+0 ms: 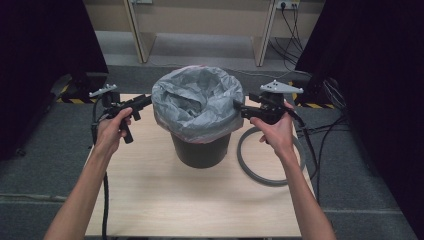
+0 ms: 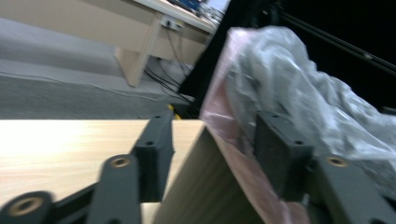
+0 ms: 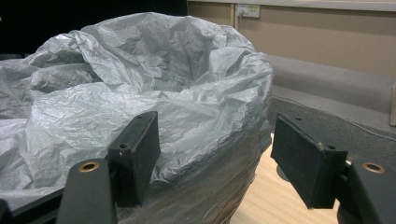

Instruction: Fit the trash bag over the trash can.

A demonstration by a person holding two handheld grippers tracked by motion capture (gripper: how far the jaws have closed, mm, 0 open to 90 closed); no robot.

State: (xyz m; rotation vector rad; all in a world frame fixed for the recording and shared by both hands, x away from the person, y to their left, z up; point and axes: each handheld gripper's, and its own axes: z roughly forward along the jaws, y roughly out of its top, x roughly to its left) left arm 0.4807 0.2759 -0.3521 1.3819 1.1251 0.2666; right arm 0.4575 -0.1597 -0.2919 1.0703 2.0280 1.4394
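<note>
A black bin (image 1: 200, 150) stands mid-table, lined with a crinkled grey bag (image 1: 197, 100) whose edge folds over the rim, with a pinkish layer under it. My left gripper (image 1: 147, 101) is at the bag's left edge. In the left gripper view its jaws (image 2: 215, 135) stand apart, the bag (image 2: 299, 79) lying against the right-hand pad (image 2: 280, 158) without being pinched. My right gripper (image 1: 237, 106) is at the bag's right edge. In the right gripper view its open jaws (image 3: 217, 140) straddle the folded rim of the bag (image 3: 140, 70).
A grey ring (image 1: 250, 167) lies on the wooden table (image 1: 200, 200) to the right of the bin, partly under my right hand. Cables (image 1: 325, 135) trail over the carpet at the right. Desk legs stand beyond the table's far edge.
</note>
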